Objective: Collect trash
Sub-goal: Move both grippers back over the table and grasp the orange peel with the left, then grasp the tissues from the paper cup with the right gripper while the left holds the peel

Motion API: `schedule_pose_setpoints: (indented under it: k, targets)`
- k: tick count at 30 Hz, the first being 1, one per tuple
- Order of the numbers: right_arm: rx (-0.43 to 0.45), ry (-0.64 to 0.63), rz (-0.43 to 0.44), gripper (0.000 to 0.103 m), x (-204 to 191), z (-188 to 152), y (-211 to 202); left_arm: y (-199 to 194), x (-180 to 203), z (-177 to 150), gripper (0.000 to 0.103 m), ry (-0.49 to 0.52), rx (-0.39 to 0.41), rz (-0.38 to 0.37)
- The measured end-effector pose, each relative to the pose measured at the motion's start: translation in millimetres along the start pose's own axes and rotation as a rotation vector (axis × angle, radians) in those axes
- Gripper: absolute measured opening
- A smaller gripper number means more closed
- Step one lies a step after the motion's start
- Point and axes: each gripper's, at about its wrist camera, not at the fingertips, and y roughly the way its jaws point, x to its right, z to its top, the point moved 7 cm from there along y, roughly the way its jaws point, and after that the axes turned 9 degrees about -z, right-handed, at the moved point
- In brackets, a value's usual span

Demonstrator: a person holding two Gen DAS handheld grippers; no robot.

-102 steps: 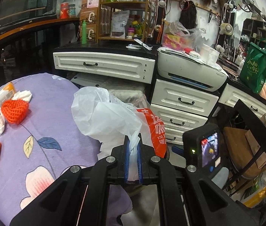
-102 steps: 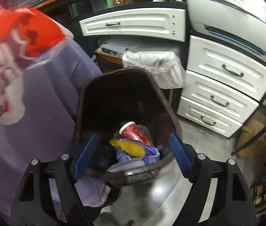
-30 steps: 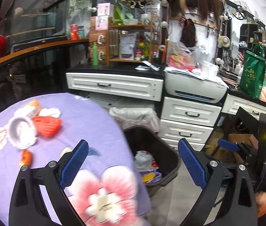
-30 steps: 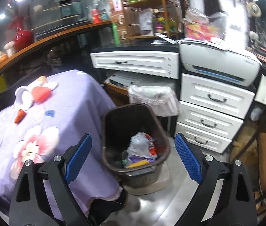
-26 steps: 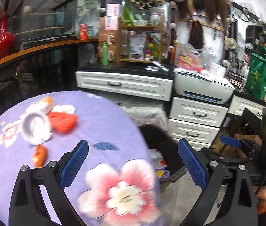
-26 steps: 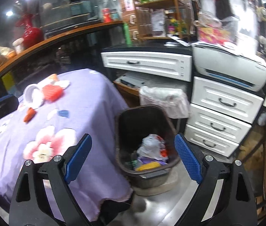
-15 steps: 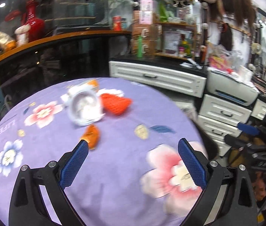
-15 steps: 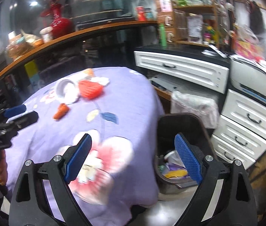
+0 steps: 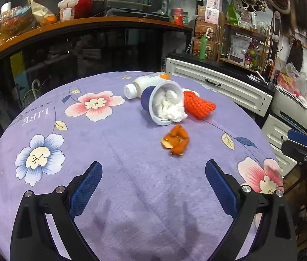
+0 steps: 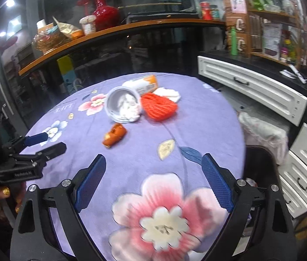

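Both grippers, left gripper (image 9: 152, 187) and right gripper (image 10: 153, 181), are hanging wide open and empty, lining up for a grab I guess. The crumpled orange wrapper (image 9: 176, 141) is sitting mid-frame on the purple flowered tablecloth (image 9: 118, 152).

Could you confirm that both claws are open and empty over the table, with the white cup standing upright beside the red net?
Not quite: the cup lies on its side, as the left wrist view shows. Both claws, left and right, are open and empty, beside the net.

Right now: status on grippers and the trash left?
Left gripper and right gripper open, empty. Cup, bottle, red net, orange wrapper on table. Nothing in the way.
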Motion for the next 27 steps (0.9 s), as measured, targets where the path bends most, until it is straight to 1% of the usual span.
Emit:
schedule_pose_setpoints:
  k: [4, 9, 12, 14, 15, 17, 19, 20, 21, 22, 23, 25, 27]
  targets:
    - [-0.008, -0.017, 0.001, 0.089, -10.7, 13.8, 16.9, 11.8, 0.7, 4.6, 0.093, 0.002, -0.024, -0.024]
    - [-0.017, -0.018, -0.017, 0.089, -11.4, 21.9, 31.9, 43.3, 10.1, 10.9, 0.092, 0.039, -0.099, -0.041]
    - [-0.023, -0.020, -0.025, 0.089, -7.6, 21.0, 35.2, 66.7, 16.4, 14.0, 0.089, 0.066, -0.141, -0.040]
    - [-0.028, -0.017, -0.033, 0.089, -3.8, 20.2, 36.9, 84.8, 18.8, 15.4, 0.081, 0.099, -0.173, -0.014]
    - [-0.030, -0.012, -0.036, 0.089, -1.0, 20.2, 37.8, 93.3, 18.8, 16.3, 0.079, 0.108, -0.189, -0.001]
    - [-0.033, -0.001, -0.043, 0.089, 5.0, 21.0, 39.7, 108.3, 19.1, 18.1, 0.075, 0.109, -0.218, 0.016]
    - [-0.037, 0.006, -0.048, 0.089, 9.3, 21.5, 41.9, 117.5, 18.0, 17.9, 0.065, 0.098, -0.239, 0.024]
    - [-0.040, 0.007, -0.050, 0.089, 11.0, 21.9, 43.4, 121.5, 17.1, 17.3, 0.063, 0.092, -0.248, 0.025]
    - [-0.041, 0.007, -0.053, 0.088, 11.3, 22.3, 44.8, 123.0, 17.0, 16.9, 0.057, 0.089, -0.249, 0.026]
    - [-0.044, 0.006, -0.055, 0.089, 11.6, 23.0, 47.1, 123.2, 16.6, 15.7, 0.046, 0.086, -0.245, 0.025]
    - [-0.047, 0.005, -0.057, 0.089, 11.6, 24.2, 49.7, 121.8, 15.6, 14.3, 0.041, 0.080, -0.239, 0.025]
    - [-0.050, 0.001, -0.051, 0.088, 8.7, 27.0, 54.0, 117.0, 13.2, 14.0, 0.038, 0.067, -0.216, 0.022]
    - [-0.051, -0.009, -0.039, 0.088, 2.0, 30.8, 58.4, 109.7, 6.8, 14.7, 0.037, 0.031, -0.189, 0.005]
